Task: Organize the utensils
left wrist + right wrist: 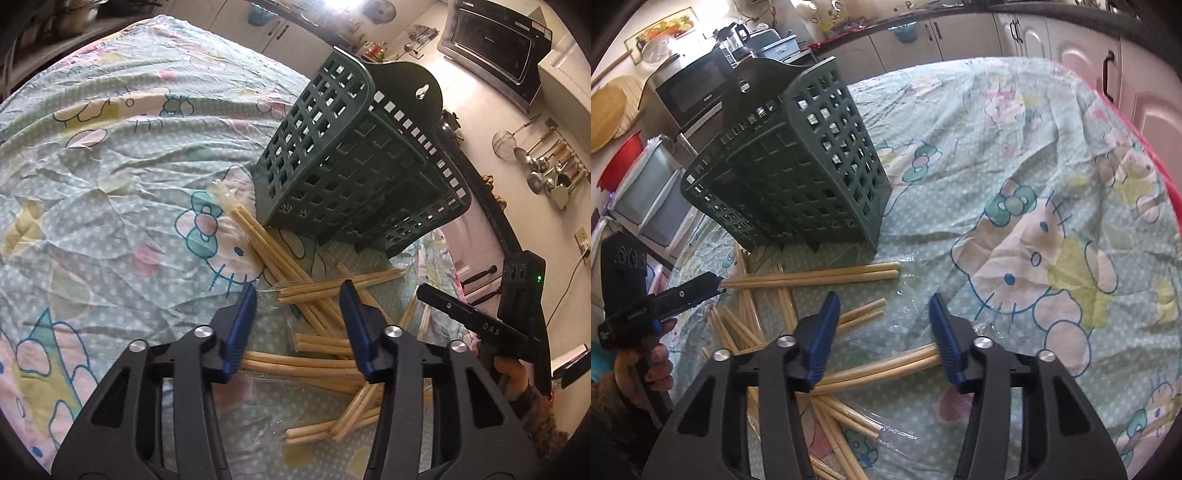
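Chopsticks [295,273] scattered on tabletop [110,147] beside empty caddy [354,166]; left gripper [298,295], right gripper [884,306] jaws spread, poised to gather.

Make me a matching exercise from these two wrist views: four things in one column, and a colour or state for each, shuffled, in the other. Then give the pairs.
Things:
1. utensil basket
2. chopsticks
3. left gripper
4. tablecloth

States:
A. lying scattered in a pile
B. open, holding nothing
C. dark green, standing upright
D. pale, printed with cartoon cats

Pairs: 1-C, 2-A, 3-B, 4-D
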`<state>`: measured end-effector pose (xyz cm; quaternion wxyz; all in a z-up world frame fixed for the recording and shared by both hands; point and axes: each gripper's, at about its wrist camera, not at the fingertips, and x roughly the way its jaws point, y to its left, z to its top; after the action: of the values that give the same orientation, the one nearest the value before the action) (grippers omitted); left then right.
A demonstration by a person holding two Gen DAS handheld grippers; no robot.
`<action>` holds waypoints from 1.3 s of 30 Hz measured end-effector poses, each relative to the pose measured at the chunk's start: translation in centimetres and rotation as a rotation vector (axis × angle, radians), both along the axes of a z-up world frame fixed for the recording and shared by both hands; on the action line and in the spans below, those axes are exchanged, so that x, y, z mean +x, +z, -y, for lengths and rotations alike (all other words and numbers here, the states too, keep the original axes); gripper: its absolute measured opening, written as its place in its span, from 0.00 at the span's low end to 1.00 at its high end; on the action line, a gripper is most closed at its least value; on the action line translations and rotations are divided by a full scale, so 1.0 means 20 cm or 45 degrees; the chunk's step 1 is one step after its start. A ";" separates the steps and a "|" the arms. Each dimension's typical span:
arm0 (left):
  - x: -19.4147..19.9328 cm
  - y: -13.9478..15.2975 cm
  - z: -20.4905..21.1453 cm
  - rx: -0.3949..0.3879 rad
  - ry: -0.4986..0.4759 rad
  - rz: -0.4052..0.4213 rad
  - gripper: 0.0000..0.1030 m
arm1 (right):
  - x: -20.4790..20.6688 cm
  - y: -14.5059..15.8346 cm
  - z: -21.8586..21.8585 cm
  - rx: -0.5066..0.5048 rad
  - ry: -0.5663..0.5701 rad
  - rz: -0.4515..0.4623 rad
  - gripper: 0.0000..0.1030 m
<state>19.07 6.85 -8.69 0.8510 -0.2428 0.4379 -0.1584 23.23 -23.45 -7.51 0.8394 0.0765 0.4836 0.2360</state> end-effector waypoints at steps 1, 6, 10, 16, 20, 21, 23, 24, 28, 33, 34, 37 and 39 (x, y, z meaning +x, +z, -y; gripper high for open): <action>0.00 -0.01 0.00 0.001 0.002 -0.005 0.31 | 0.00 -0.01 0.00 0.007 -0.001 -0.004 0.37; 0.01 -0.02 0.01 0.011 0.015 -0.014 0.14 | 0.01 -0.01 0.01 0.040 0.006 -0.009 0.13; 0.00 -0.02 0.00 0.007 0.021 -0.012 0.08 | 0.01 0.00 0.02 0.047 0.004 0.017 0.03; -0.02 0.02 -0.03 -0.006 0.014 0.022 0.03 | -0.01 0.08 0.04 0.060 -0.013 0.095 0.03; -0.03 0.08 -0.03 -0.010 0.003 0.067 0.02 | -0.03 0.14 0.04 0.069 -0.016 0.147 0.02; -0.03 0.10 -0.03 -0.008 -0.002 0.084 0.02 | -0.04 0.17 0.03 0.064 -0.014 0.169 0.02; -0.05 0.14 -0.02 -0.006 -0.011 0.115 0.01 | -0.05 0.21 0.03 0.053 -0.013 0.206 0.02; -0.05 0.17 -0.01 -0.004 -0.015 0.129 0.01 | -0.05 0.22 0.02 0.050 -0.014 0.217 0.02; -0.07 0.27 0.01 0.010 -0.033 0.200 0.00 | -0.07 0.31 0.01 0.034 -0.007 0.286 0.02; -0.09 0.39 0.06 0.015 -0.059 0.278 0.00 | -0.10 0.42 0.00 0.033 -0.005 0.351 0.02; -0.10 0.42 0.07 0.012 -0.068 0.298 0.00 | -0.11 0.43 0.00 0.035 -0.003 0.361 0.02; -0.10 0.48 0.10 0.013 -0.089 0.332 0.00 | -0.13 0.50 0.00 0.038 0.002 0.400 0.02; -0.11 0.51 0.12 0.021 -0.101 0.352 0.00 | -0.15 0.53 0.00 0.048 0.008 0.414 0.02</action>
<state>16.97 4.52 1.55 0.8982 -0.1942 0.3270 -0.2202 20.32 -23.50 3.13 0.9043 0.0516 0.3372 0.2568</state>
